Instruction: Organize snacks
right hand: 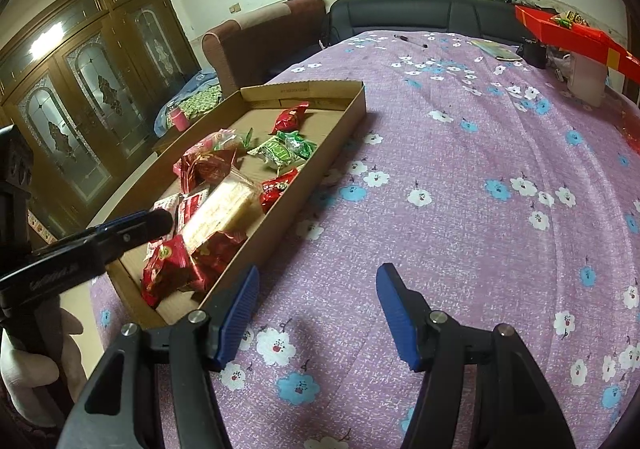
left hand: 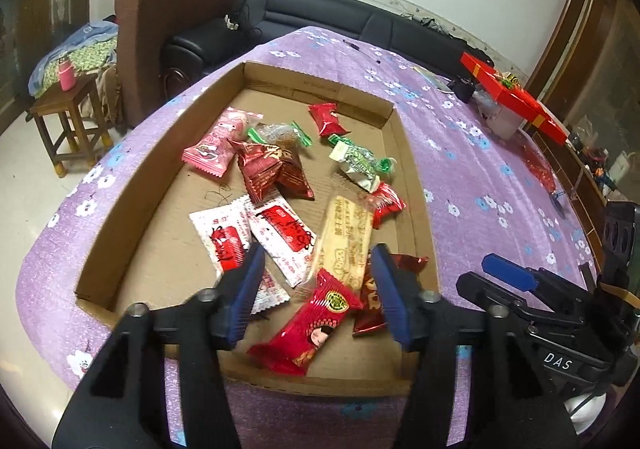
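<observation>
A shallow cardboard tray [left hand: 120,217] lies on the purple flowered tablecloth [right hand: 460,189] and holds several wrapped snacks. Among them are a long biscuit pack [left hand: 348,237], white-and-red sachets [left hand: 280,233], a dark red pouch [left hand: 268,169], a pink pack [left hand: 212,149] and green-wrapped sweets [left hand: 360,161]. My left gripper [left hand: 318,253] hangs open over the tray's near end. A red packet with a face on it [left hand: 316,325] lies in the tray below and between its fingers, untouched by the pads. My right gripper [right hand: 319,271] stands open over bare cloth to the right of the tray [right hand: 332,145], holding nothing.
A long red box [left hand: 516,97] rests on a white container at the table's far right. A pen [right hand: 410,41] lies near the far edge. Behind the table stand a black sofa [left hand: 320,17] and a brown armchair [left hand: 168,9]. A wooden stool [left hand: 68,117] carries a pink bottle.
</observation>
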A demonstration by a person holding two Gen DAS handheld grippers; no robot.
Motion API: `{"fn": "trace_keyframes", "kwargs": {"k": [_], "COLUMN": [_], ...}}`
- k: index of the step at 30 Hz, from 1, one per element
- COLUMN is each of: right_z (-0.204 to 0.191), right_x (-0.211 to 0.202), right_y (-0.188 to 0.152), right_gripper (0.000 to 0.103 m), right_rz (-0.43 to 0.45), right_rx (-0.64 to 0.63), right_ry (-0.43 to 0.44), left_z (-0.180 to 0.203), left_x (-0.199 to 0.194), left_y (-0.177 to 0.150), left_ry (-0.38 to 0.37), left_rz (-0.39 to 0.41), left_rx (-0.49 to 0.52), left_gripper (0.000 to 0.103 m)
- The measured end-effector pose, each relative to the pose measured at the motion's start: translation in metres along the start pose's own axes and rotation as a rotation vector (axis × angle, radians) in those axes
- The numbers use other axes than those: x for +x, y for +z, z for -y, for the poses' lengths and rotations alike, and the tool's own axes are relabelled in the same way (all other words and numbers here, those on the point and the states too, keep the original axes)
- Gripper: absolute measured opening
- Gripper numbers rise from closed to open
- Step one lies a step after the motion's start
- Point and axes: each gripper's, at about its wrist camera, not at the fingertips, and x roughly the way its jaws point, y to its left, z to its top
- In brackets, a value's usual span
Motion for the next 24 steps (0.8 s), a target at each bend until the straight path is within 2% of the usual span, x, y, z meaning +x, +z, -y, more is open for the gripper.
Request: {"fn": "trace_keyframes", "kwargs": {"k": [3,6,9,10,11,13,14,17,18,21,24], "right_z": [0.0,-0.001,-0.005,-0.007,-0.009,-0.013,-0.015,-0.019,-0.02,-0.022,-0.024], "right_x": [-0.001,-0.004,-0.008,-0.009,-0.01,-0.012,-0.013,-0.017,-0.018,-0.021,-0.024], "right_y": [0.0,-0.001,-0.004,-0.005,-0.006,-0.008,-0.009,-0.012,-0.013,-0.015,-0.019], "right_gripper": [0.064,0.064,0.064,0.064,0.064,0.064,0.065,0.07,0.071,0.071,0.071], "right_rz": [0.006,0.014,0.026,0.029,0.033,0.039,0.042,0.049,0.053,0.061,0.065], "right_rx": [0.005,0.01,0.008,0.006,0.002,-0.007,-0.012,-0.017,-0.016,-0.012,-0.013], "right_ry": [0.002,0.004,0.0,-0.003,-0.005,-0.004,-0.003,0.002,0.006,0.018,0.026], "left_z": [0.003,0.008,0.016,0.02,0.023,0.031,0.034,0.039,0.038,0.035,0.028], "left_x": [-0.007,-0.021,-0.041,-0.052,-0.06,-0.078,-0.088,-0.105,-0.105,-0.092,-0.083], "left_y": [0.001,0.002,0.002,0.001,-0.001,-0.006,-0.01,-0.023,-0.023,-0.019,-0.016], "left_ry": [-0.006,0.014,0.098,0.171,0.224,0.309,0.329,0.309,0.309,0.321,0.283], "left_rz": [0.028,0.094,0.204,0.268,0.311,0.401,0.45,0.549,0.549,0.465,0.397], "left_rx": [0.004,0.018,0.046,0.054,0.056,0.049,0.045,0.059,0.063,0.052,-0.005], "left_gripper": [0.056,0.056,0.056,0.056,0.059,0.077,0.087,0.088,0.088,0.088,0.088]}}
